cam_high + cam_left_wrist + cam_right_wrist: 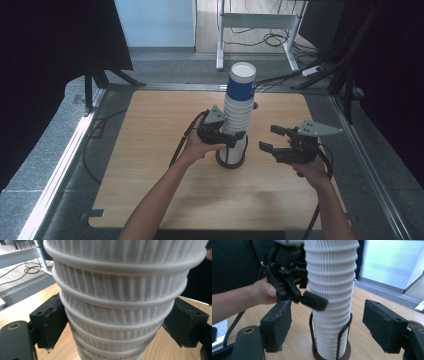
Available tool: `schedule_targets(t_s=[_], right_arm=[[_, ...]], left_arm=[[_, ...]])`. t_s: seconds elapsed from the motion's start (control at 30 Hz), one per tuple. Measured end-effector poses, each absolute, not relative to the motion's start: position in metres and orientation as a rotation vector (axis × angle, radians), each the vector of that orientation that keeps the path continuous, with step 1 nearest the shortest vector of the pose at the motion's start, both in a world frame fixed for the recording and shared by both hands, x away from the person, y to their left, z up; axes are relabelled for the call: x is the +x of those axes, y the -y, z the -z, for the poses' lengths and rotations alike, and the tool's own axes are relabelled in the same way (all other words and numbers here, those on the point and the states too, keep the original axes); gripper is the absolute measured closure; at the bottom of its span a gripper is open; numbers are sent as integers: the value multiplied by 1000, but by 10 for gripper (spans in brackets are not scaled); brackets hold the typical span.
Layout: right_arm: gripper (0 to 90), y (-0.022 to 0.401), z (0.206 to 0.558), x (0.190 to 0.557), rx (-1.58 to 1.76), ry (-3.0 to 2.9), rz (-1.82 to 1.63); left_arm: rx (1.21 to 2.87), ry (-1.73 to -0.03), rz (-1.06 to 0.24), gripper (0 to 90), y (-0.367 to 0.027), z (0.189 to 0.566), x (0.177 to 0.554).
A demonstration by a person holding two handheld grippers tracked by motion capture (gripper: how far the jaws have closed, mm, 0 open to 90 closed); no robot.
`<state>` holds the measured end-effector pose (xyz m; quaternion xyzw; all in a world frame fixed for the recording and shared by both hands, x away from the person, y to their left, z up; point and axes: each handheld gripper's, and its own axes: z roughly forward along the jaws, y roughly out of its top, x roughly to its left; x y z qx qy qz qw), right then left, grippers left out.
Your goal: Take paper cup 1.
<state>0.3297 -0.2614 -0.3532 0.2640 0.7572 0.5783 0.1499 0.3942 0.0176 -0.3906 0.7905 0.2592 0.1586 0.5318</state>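
A tall stack of ribbed white paper cups (pixel 237 112) stands in a black wire holder (pixel 230 162) on the wooden table (pixel 150 150); the top cup is blue (pixel 242 86). My left gripper (pixel 231 136) is shut on the stack partway up. In the left gripper view its pads (pixel 53 322) press both sides of the cups (pixel 120 302). My right gripper (pixel 266 137) hovers open to the right of the stack, apart from it. In the right gripper view its jaws frame the stack (pixel 332 277) and holder (pixel 343 332) from a distance, with the left gripper (pixel 312 300) beyond.
The table's right and near parts are bare wood. Metal rails (pixel 65 160) run along both sides of the table, with black curtains beyond them. A white desk frame (pixel 255 22) and loose cables lie on the floor behind.
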Motion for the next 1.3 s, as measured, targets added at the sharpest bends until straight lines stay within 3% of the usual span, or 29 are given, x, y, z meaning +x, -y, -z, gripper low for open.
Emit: schedule_targets(t_s=[0.77, 1.3], right_arm=[[212, 237, 286, 354, 663, -2165, -1698], [206, 223, 259, 376, 663, -2142, -1723]], left_arm=[[1872, -622, -384, 127, -18, 392, 392], [1883, -624, -380, 127, -18, 391, 392]])
